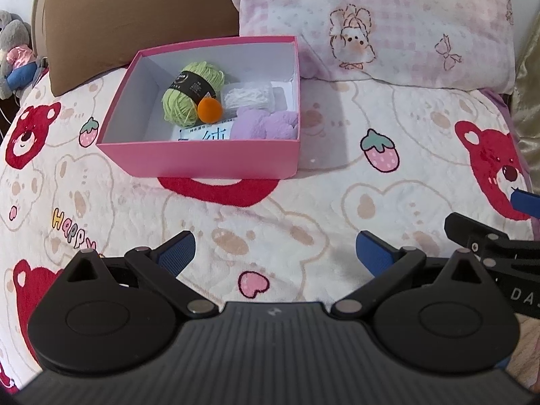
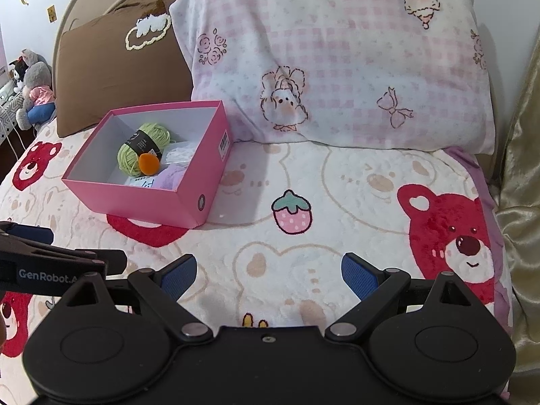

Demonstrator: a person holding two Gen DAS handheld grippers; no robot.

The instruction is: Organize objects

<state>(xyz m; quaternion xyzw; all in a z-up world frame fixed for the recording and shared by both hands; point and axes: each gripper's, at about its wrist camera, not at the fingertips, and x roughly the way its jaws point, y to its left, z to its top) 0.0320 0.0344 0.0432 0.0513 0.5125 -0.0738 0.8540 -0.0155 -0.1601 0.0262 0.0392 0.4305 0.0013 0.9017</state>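
- Left claw (image 1: 275, 253), in the left wrist view, hangs low over the plush bear-and-strawberry printed bedspread (image 1: 337, 175) with its blue-padded fingers spread wide and nothing between them.
- Ahead of it stands an open pink cardboard box (image 1: 202, 158) on the bed, just in front of a brown pillow (image 1: 135, 17) and beside a pink checked pillow with cartoon prints (image 1: 388, 23).
- Inside the box lie a green yarn skein with a black label (image 1: 189, 91), a small orange pom-pom (image 1: 210, 109) touching it, a clear bag of white thread (image 1: 248, 96), a lilac fluffy plush piece (image 1: 266, 125) and a printed white packet (image 1: 206, 133) half hidden under them.
- Right claw (image 2: 269, 275), in the right wrist view, is likewise spread and empty, above bare bedspread; the box sits well off to its upper left, and the left tool's arm shows at the left edge.
- No loose item is visible on the bed, so sorting looks close to finished.
- Risk, as I judge it: the box rests on soft bedding, so a push on its wall could tip or slide it.
- The light pom-pom could roll out if the contents are stirred.
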